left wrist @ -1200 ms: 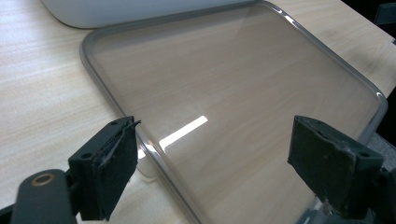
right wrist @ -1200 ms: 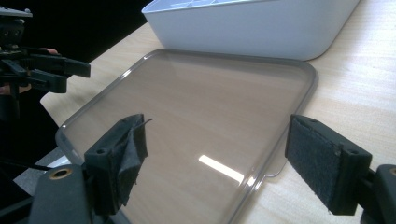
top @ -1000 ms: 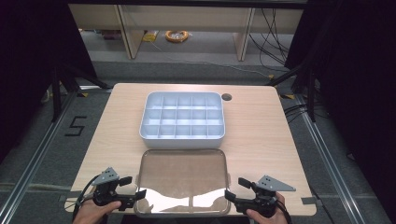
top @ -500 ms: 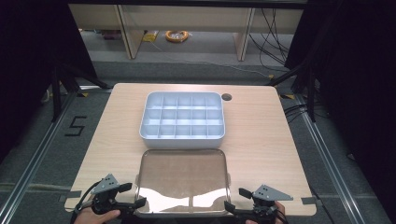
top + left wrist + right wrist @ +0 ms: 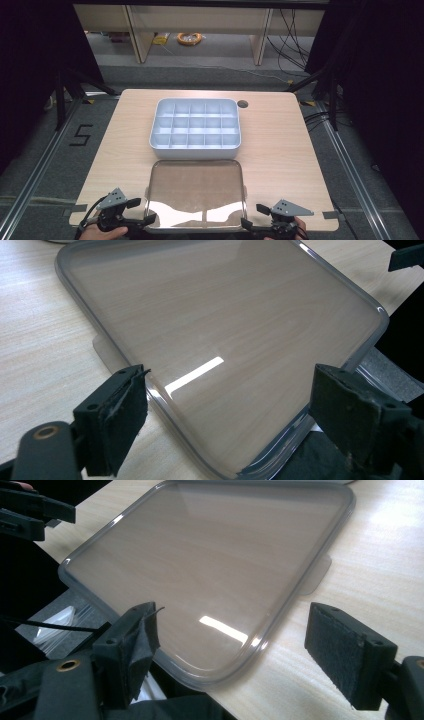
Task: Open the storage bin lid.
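Two grippers, poised at the near corners of a clear lid [image 5: 195, 192] lying flat at the near edge of the table [image 5: 280, 145], its near rim overhanging slightly. Left gripper [image 5: 142, 220] at the near-left corner, jaws wide apart and straddling that corner in the left gripper view [image 5: 220, 405], nothing clamped. Right gripper [image 5: 247, 224] at the near-right corner, jaws likewise parted around the rim [image 5: 230, 640], not yet closed. Farther off, just beyond the lid's far edge: a pale blue compartment box [image 5: 196, 129], open-topped, its cells apparently empty. Likely step in hand: lining up for a two-handed grasp of the lid, the lift not yet begun. Next move, by the look of it: easing each pair of jaws onto its corner rim, closing both evenly, then raising the lid level and carrying it forward over the box. Risk worth noting: smooth, thin plastic, prone to slipping or flexing under an uneven pinch.
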Available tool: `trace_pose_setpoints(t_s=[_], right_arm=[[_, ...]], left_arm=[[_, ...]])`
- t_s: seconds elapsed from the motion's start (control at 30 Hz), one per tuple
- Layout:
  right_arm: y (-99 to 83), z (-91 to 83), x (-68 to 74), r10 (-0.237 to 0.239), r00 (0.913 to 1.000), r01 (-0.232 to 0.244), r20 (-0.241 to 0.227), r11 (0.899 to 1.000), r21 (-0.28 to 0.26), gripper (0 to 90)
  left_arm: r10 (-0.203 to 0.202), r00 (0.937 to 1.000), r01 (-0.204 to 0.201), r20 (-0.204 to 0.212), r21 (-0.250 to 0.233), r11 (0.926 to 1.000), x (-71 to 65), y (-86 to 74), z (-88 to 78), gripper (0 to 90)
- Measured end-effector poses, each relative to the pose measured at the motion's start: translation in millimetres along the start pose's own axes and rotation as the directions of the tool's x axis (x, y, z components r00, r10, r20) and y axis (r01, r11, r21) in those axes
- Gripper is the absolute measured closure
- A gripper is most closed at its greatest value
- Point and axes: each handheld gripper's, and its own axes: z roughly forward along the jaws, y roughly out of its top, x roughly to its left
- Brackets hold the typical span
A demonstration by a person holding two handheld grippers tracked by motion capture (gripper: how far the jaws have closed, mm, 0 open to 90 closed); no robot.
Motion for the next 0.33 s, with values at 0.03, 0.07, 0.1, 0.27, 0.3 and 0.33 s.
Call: trace_pose_setpoints(t_s=[0.03, 0.07, 0.1, 0.27, 0.3, 0.33], right_arm=[[-0.5, -0.5, 0.3, 0.011, 0.9999, -0.011, -0.009, 1.0, 0.009, 22.4], [-0.6, 0.5, 0.1, 0.017, 0.9999, -0.017, -0.003, 1.0, 0.01, 22.5], [-0.6, 0.7, 0.1, 0.028, 0.9996, -0.027, -0.006, 0.999, 0.017, 22.5], [-1.0, 0.0, -2.0, 0.047, 0.9985, -0.047, -0.029, 0.999, 0.001, 22.7], [-1.2, -1.4, 0.8, 0.087, 0.996, -0.086, -0.023, 0.996, 0.016, 22.7], [-1.0, -1.4, -2.2, 0.046, 0.9988, -0.046, -0.017, 0.999, 0.01, 22.7]], left_arm=[[-0.002, 1.0, 0.002, 0.006, 0.017, 0.9999, 0.3, 0.6, -0.8, 15.2], [0.004, 0.9999, -0.004, 0.011, 0.017, 0.9999, 1.2, 0.4, -0.5, 15.2], [0.002, 0.9999, -0.002, 0.011, 0.017, 0.9999, 1.1, 0.3, -0.1, 15.2], [-0.002, 1.0, 0.002, 0.006, 0.035, 0.9994, 1.6, 0.0, 0.5, 15.2], [-0.004, 1.0, 0.004, 0.004, 0.034, 0.9994, 1.9, -0.2, 0.6, 15.2], [-0.011, 0.9999, 0.01, 0.006, 0.042, 0.9991, 2.0, 0.2, 0.4, 15.2]])
